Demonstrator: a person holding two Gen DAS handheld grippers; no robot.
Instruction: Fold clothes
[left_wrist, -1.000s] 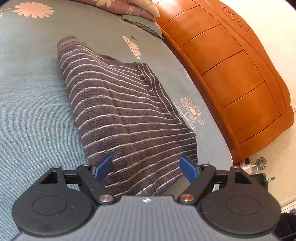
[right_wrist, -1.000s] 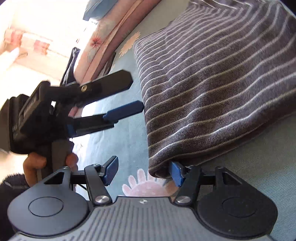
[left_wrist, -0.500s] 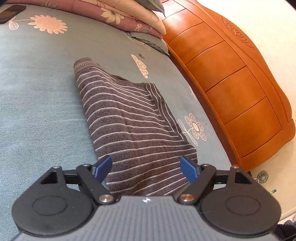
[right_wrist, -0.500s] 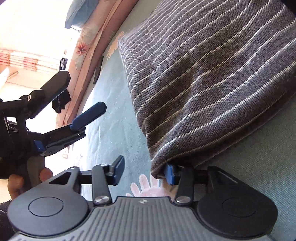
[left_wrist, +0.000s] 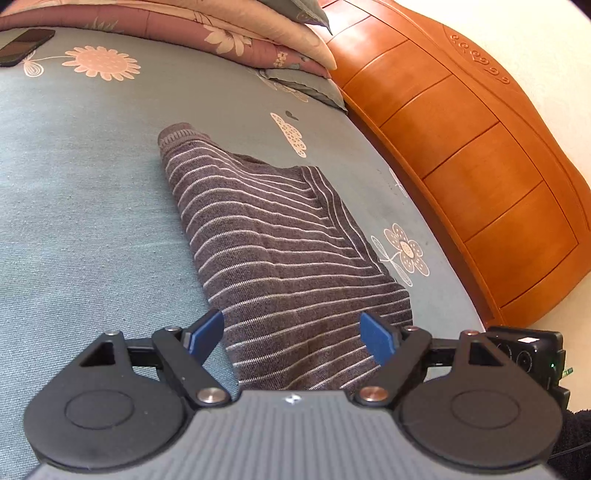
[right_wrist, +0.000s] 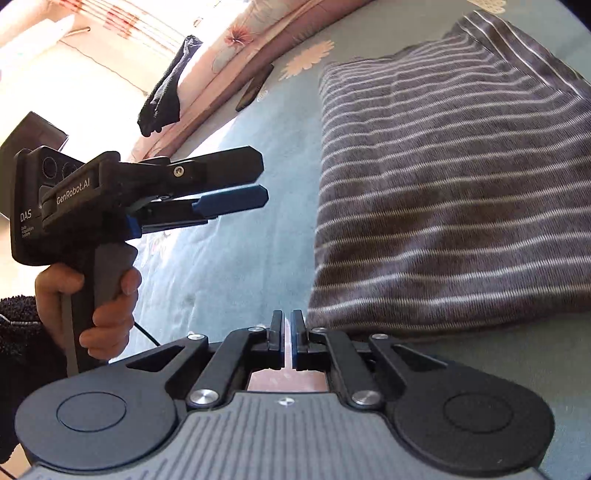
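Observation:
A grey sweater with thin white stripes (left_wrist: 280, 236) lies folded into a long narrow shape on the blue-grey bedspread (left_wrist: 81, 192). My left gripper (left_wrist: 293, 336) is open and empty, held above the sweater's near end. In the right wrist view the sweater (right_wrist: 443, 192) fills the upper right. My right gripper (right_wrist: 287, 334) is shut and empty, just off the sweater's near left corner. The left gripper also shows in the right wrist view (right_wrist: 236, 184), held in a hand, apart from the sweater.
An orange wooden headboard (left_wrist: 472, 155) runs along the bed's right side. Folded floral quilts and pillows (left_wrist: 229, 33) lie at the far end. A dark phone (left_wrist: 26, 46) rests on the bedspread at far left. A dark garment (right_wrist: 166, 88) hangs over the bedding.
My right gripper let go of the sweater's corner, drew back and shut empty. My left gripper rose and pulled back, still open. The sweater lies flat.

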